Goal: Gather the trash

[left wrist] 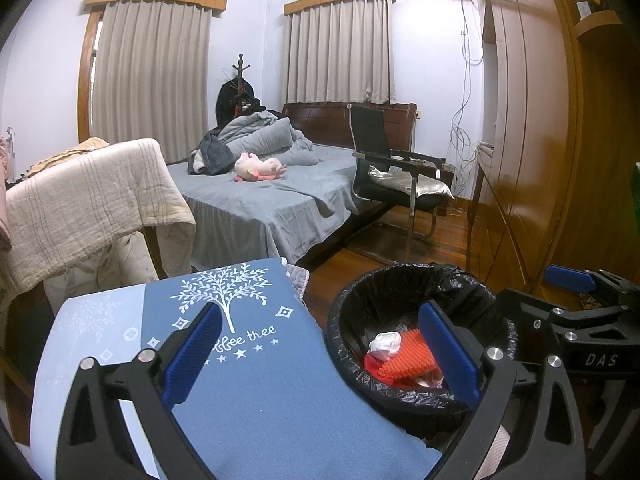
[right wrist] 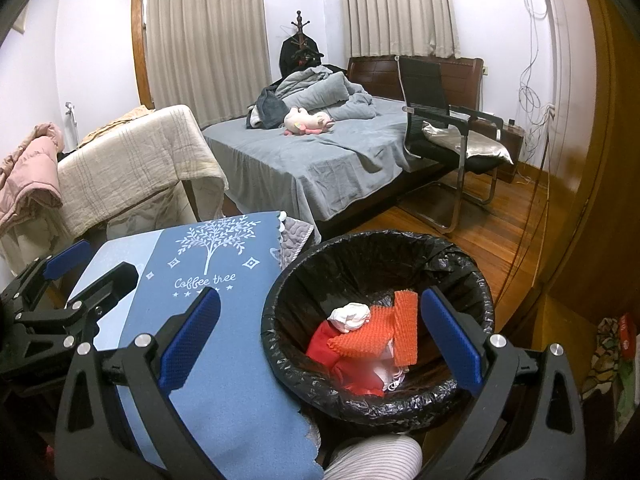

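Observation:
A round bin with a black liner [left wrist: 348, 316] [right wrist: 280, 300] stands on the wood floor beside a table with a blue cloth [left wrist: 256, 380] [right wrist: 224, 320]. Inside lie orange foam netting [left wrist: 404, 356] [right wrist: 372, 328], a crumpled white wad [left wrist: 385, 343] [right wrist: 350, 315] and red wrapping [right wrist: 324, 344]. My left gripper [left wrist: 328, 356] is open and empty, spanning the cloth edge and the bin. My right gripper [right wrist: 324, 340] is open and empty above the bin; it also shows in the left wrist view [left wrist: 572, 280]. The left gripper also appears at the left of the right wrist view [right wrist: 72, 264].
A bed with grey bedding [left wrist: 260, 196] [right wrist: 320, 152] and a pink plush toy [left wrist: 256, 166] stands behind. A black chair [left wrist: 400, 172] [right wrist: 448, 128] is beside it. A beige blanket drapes furniture at left [left wrist: 80, 200]. A wooden wardrobe [left wrist: 540, 140] stands at right.

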A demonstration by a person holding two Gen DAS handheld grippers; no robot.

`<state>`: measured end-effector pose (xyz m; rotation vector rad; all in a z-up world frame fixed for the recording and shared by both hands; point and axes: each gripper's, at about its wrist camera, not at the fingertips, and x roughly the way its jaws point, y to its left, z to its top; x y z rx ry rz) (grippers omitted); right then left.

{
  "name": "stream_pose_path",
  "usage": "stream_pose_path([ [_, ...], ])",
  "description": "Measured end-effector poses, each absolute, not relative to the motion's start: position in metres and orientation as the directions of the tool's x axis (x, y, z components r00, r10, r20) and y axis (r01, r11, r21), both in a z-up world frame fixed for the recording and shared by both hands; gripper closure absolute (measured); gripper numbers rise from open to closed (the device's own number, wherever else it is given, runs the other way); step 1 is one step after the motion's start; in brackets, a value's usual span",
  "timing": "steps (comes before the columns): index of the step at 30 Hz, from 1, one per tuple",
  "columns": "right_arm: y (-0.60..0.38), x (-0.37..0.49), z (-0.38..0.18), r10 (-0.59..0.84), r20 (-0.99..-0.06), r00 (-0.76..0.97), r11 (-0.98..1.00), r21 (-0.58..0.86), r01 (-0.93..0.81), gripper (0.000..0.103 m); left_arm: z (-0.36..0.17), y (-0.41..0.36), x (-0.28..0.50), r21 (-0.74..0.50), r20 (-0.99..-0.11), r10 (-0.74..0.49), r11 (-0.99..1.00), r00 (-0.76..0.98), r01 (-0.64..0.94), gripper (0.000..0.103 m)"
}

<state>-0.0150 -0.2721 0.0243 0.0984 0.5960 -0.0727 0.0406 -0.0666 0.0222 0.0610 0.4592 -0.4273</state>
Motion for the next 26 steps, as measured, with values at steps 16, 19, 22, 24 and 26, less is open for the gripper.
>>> stream_pose_path([
  [16,-0.2720,-0.0147,0.0245,-0.040,-0.565,0.824,0.993,0.072,0.097,0.005,0.0232,-0.0670,0.0409,-0.037,-0.444,-0.385,0.910,0.809,0.412,0.006],
  [19,-0.2721,-0.0146,0.0246,-0.039,-0.565,0.824,0.993,0.072,0.097,0.005,0.0234,-0.0670,0.0410,-0.037,-0.443,-0.385,0.910,0.809,0.413,0.006],
  [22,-0.2721,-0.0147,0.0250,-0.039,-0.565,0.824,0.993,0.073,0.098,0.005,0.0235,-0.0670,0.0411,-0.037,-0.444,-0.385,0.910,0.809,0.413,0.006],
  [24,-0.2720,-0.0148,0.0254,-0.039,-0.566,0.824,0.993,0.072,0.097,0.005,0.0238,-0.0675,0.0408,-0.038,-0.446,-0.385,0.910,0.808,0.413,0.006],
  [26,-0.2724,-0.0144,0.0248,-0.039,-0.566,0.824,0.993,0.072,0.097,0.005,0.0241,-0.0674,0.0407,-0.037,-0.444,-0.385,0.910,0.809,0.413,0.006],
])
